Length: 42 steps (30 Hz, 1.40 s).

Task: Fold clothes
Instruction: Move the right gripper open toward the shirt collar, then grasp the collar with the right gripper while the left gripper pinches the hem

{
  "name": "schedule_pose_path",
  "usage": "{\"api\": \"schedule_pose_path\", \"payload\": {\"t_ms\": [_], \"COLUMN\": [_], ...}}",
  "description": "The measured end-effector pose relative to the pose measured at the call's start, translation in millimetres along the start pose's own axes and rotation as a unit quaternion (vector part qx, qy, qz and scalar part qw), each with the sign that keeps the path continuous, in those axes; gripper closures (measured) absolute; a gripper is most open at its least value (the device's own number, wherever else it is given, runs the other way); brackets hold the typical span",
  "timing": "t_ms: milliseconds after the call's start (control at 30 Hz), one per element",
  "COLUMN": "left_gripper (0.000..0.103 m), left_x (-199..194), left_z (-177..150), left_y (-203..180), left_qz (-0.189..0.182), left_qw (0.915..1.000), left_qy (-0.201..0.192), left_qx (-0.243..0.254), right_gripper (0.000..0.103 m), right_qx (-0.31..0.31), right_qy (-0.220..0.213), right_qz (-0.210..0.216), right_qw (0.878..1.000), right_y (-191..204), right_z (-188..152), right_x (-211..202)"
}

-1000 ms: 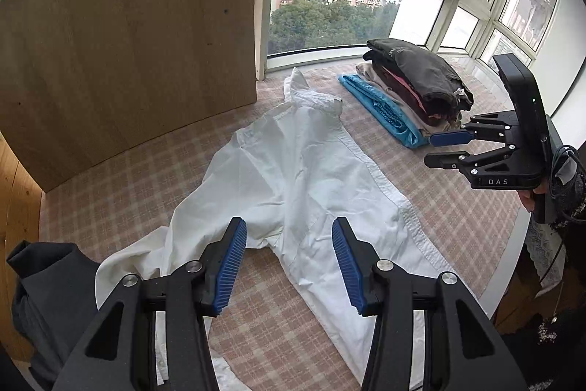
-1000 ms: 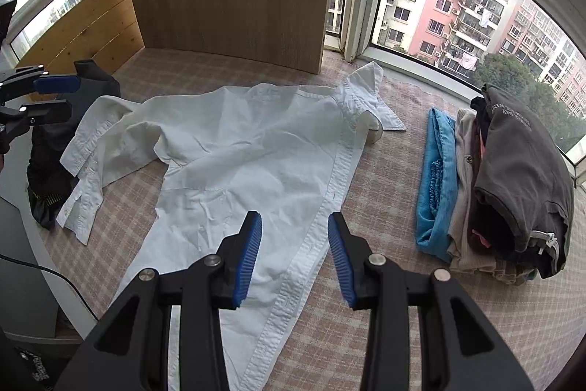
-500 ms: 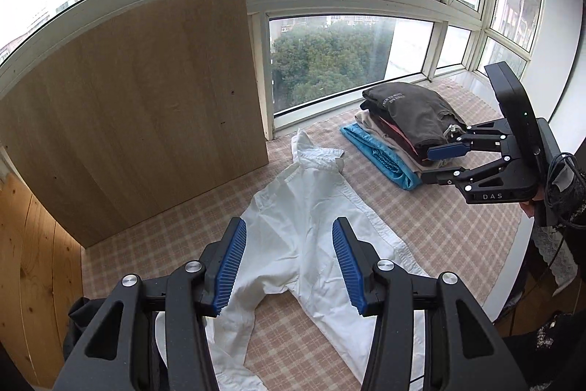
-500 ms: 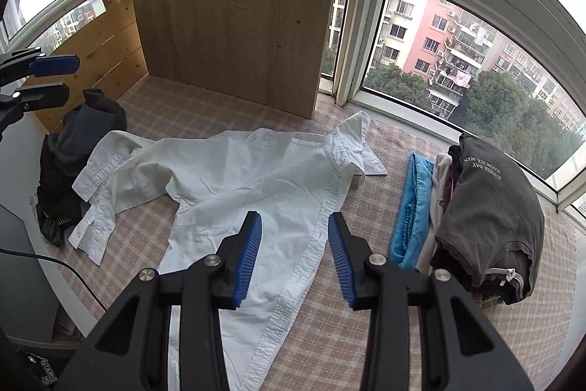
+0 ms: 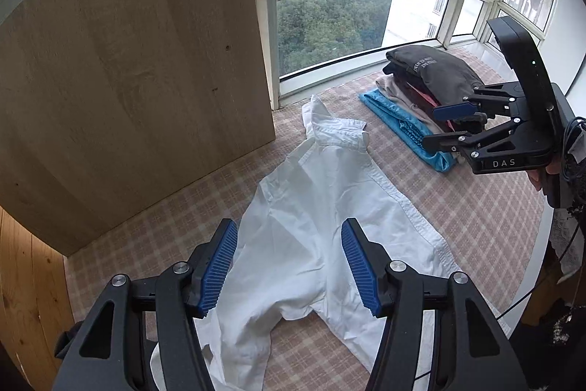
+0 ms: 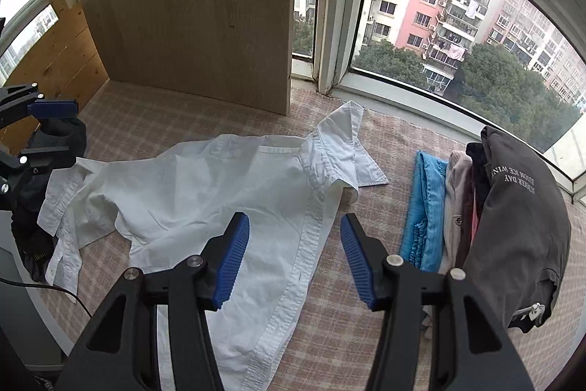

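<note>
A white button-up shirt (image 5: 311, 237) lies spread and rumpled on the checked cloth, collar toward the window; it also shows in the right wrist view (image 6: 227, 193). My left gripper (image 5: 289, 266) is open and empty, held above the shirt's lower part. My right gripper (image 6: 295, 259) is open and empty, above the shirt's front placket near the collar. The right gripper (image 5: 450, 127) also shows at the right of the left wrist view, in front of the folded stack. The left gripper (image 6: 47, 131) shows at the left edge of the right wrist view.
A stack of folded clothes (image 6: 512, 229), dark grey on top, blue at the bottom (image 6: 425, 207), sits right of the shirt. A dark garment (image 6: 40, 207) lies at the left. A wooden panel (image 5: 128, 61) and windows stand behind. The surface's front edge (image 5: 545, 233) is near.
Both grippers rose and tilted up half a second ago, then came back down and closer to the shirt. The shirt has not moved. Both jaws stayed open.
</note>
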<state>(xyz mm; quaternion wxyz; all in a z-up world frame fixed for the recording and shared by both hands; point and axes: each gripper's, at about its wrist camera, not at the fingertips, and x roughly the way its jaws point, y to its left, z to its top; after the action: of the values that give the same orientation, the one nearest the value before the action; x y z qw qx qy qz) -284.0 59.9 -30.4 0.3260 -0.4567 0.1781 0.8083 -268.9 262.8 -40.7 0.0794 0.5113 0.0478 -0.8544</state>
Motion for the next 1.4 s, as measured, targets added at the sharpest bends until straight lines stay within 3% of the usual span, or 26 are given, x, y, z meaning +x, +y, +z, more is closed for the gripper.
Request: {"api": "schedule_pose_path", "payload": {"t_ms": [300, 467, 700, 933, 1000, 1067, 1233, 1400], "left_gripper": [0.046, 0.054, 0.062, 0.063, 0.071, 0.086, 0.098, 0.100], "left_x": [125.1, 170.7, 183.0, 176.2, 175.0, 173.2, 171.5, 170.2], "left_z": [-4.4, -10.5, -16.2, -18.8, -18.4, -19.4, -20.8, -18.8], "left_y": [28.1, 22.5, 26.6, 29.0, 26.1, 20.5, 15.9, 22.6], "left_qz": [-0.031, -0.037, -0.058, -0.054, -0.057, -0.066, -0.068, -0.070], "left_qw": [0.9940, 0.9872, 0.9852, 0.9850, 0.9839, 0.9818, 0.9804, 0.9833], "left_qy": [0.096, 0.131, 0.137, 0.136, 0.139, 0.140, 0.141, 0.132], "left_qx": [0.043, 0.083, 0.084, 0.092, 0.097, 0.110, 0.120, 0.104], "right_gripper": [0.052, 0.052, 0.051, 0.052, 0.052, 0.051, 0.051, 0.052], "right_qx": [0.030, 0.041, 0.030, 0.028, 0.024, 0.023, 0.013, 0.009], "right_qy": [0.048, 0.057, 0.084, 0.093, 0.096, 0.097, 0.099, 0.094], "right_qz": [0.018, 0.019, 0.014, 0.018, 0.017, 0.016, 0.009, 0.009], "right_qw": [0.998, 0.997, 0.996, 0.995, 0.995, 0.995, 0.995, 0.996], "right_y": [-43.8, -59.3, -62.1, -58.9, -55.5, -52.1, -44.6, -40.1], "right_z": [29.1, 50.1, 69.4, 77.5, 79.2, 80.0, 79.2, 75.9], "right_x": [89.6, 126.4, 162.4, 181.0, 184.6, 185.1, 185.3, 183.1]}}
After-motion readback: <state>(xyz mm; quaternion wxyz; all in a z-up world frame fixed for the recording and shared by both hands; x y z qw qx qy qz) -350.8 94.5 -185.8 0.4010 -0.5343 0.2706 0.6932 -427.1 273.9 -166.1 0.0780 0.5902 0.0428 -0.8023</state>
